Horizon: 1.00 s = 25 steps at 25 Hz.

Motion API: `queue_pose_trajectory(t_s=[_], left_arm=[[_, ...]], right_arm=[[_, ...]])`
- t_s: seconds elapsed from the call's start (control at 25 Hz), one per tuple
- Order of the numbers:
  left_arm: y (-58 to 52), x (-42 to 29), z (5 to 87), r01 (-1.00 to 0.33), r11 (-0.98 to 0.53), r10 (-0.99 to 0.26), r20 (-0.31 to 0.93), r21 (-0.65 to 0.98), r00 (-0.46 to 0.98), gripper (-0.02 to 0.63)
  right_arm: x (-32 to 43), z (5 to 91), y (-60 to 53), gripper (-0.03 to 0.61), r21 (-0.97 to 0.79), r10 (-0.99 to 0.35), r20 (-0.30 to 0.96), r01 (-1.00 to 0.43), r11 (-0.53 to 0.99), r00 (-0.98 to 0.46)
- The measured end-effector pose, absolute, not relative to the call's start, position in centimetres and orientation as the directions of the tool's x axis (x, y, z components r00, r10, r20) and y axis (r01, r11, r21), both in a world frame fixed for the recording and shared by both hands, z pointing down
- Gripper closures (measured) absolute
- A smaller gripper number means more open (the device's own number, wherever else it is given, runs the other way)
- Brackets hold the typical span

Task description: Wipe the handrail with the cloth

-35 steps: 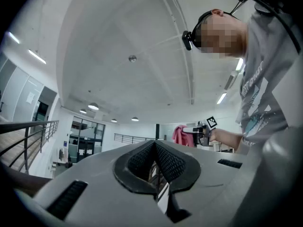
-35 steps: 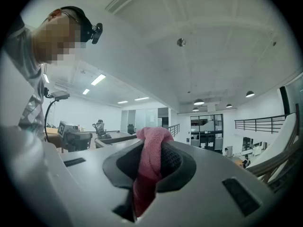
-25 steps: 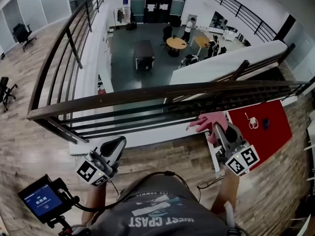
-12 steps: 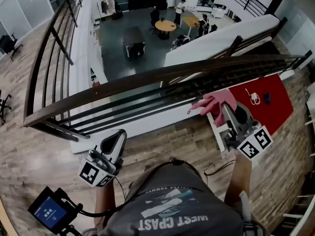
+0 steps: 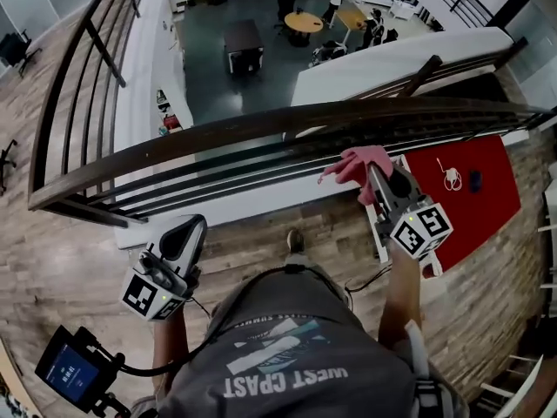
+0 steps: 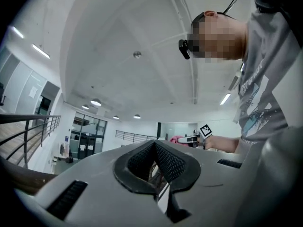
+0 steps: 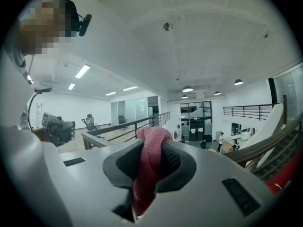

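Observation:
A dark wooden handrail (image 5: 218,138) tops a balcony railing and crosses the head view from lower left to upper right. My right gripper (image 5: 376,174) is shut on a pink cloth (image 5: 359,164), held just below the rail's right part; the cloth bulges up between the jaws in the right gripper view (image 7: 151,164). My left gripper (image 5: 187,233) hangs lower at the left, over the wood floor and apart from the rail. Its jaws are closed together with nothing in them (image 6: 155,167).
Thin horizontal bars (image 5: 226,177) run under the handrail, with a drop to a lower floor beyond holding tables (image 5: 312,22) and people. A red mat (image 5: 466,194) lies at the right. A small screen device (image 5: 70,371) hangs at lower left.
The head view has tipped further down, so the handrail sits lower in frame. My right gripper with the cloth rose closer to the rail. The left gripper shifted slightly left.

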State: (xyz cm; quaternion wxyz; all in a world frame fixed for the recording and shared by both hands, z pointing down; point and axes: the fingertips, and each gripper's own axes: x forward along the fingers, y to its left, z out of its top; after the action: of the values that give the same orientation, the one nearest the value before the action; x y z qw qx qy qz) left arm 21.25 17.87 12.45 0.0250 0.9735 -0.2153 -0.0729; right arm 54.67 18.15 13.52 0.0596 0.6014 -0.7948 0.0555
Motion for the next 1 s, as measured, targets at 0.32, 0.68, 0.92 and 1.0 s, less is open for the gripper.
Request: queue_pose_trajectory(t_s=[0.32,0.68,0.92,1.0], left_arm=[[12.3,33.6,13.7,-0.501,-0.863,-0.503,-0.030,0.061,0.864,0.614],[8.6,39.8,12.6,-0.621,-0.779,-0.620,0.046,0.085,0.783,0.614],[7.2,40.9,12.0,-0.665,-0.743,-0.661,0.065,0.080,0.747,0.614],[7.0,42.1,11.6,-0.654,-0.752,-0.651,0.062,0.085,0.757,0.614]], right_arm=[[78.1,24.0,5.8,0.537,0.062,-0.949,0.313,-0.996,0.067,-0.044],[98.6,32.3,-5.3,0.537,0.115,-0.869,0.478,-0.990,-0.084,0.129],[89.5,31.9,-8.4,0.537,0.177,-0.882,0.470,-0.983,0.049,0.040],[83.3,31.6,-9.4,0.537,0.201,-0.865,0.498,-0.962,0.185,-0.062]])
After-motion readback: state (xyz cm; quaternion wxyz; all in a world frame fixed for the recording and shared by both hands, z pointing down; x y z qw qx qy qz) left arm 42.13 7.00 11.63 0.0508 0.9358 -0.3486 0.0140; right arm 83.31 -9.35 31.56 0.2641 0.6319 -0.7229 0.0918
